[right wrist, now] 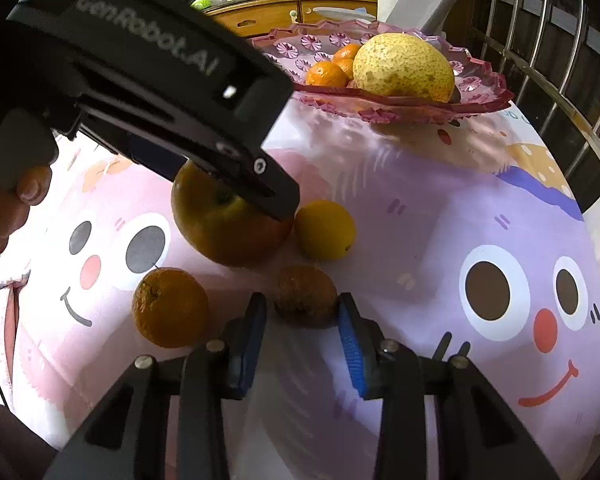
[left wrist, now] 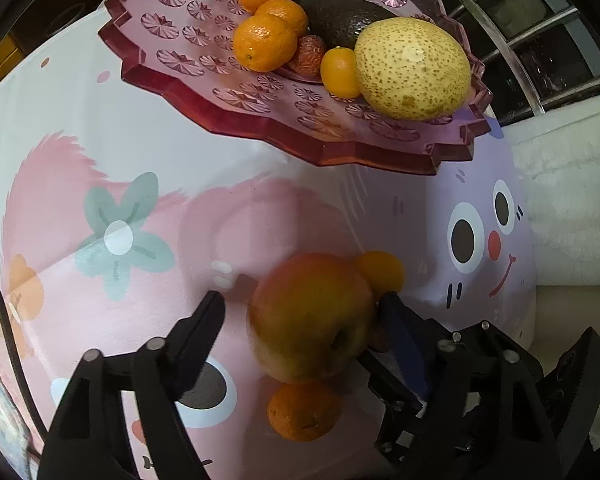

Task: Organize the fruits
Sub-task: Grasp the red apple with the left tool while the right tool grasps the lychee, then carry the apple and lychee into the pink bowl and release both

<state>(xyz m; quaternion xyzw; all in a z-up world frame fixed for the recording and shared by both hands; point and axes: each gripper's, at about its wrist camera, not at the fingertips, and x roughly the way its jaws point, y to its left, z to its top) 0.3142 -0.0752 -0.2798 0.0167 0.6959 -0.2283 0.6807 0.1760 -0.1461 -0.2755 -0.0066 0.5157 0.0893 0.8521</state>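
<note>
A pink glass plate (left wrist: 172, 80) holds several tangerines, an avocado (left wrist: 340, 16), a kumquat, a wrinkled brown fruit and a speckled yellow pear (left wrist: 412, 68); the plate also shows in the right wrist view (right wrist: 480, 92). My left gripper (left wrist: 300, 312) is open around a red-yellow apple (left wrist: 312, 316), right finger touching it, left finger a little apart. It also shows in the right wrist view (right wrist: 224, 224). My right gripper (right wrist: 302, 312) is open, its blue pads either side of a wrinkled brown fruit (right wrist: 306, 296) on the cloth. A tangerine (right wrist: 170, 308) and a yellow kumquat (right wrist: 326, 230) lie nearby.
The table wears a pink and lilac cartoon cloth (right wrist: 440, 220). A metal railing (right wrist: 540, 40) runs along the right. A wooden cabinet (right wrist: 300, 10) stands behind the plate. The right gripper's body shows at the lower right of the left wrist view (left wrist: 500, 392).
</note>
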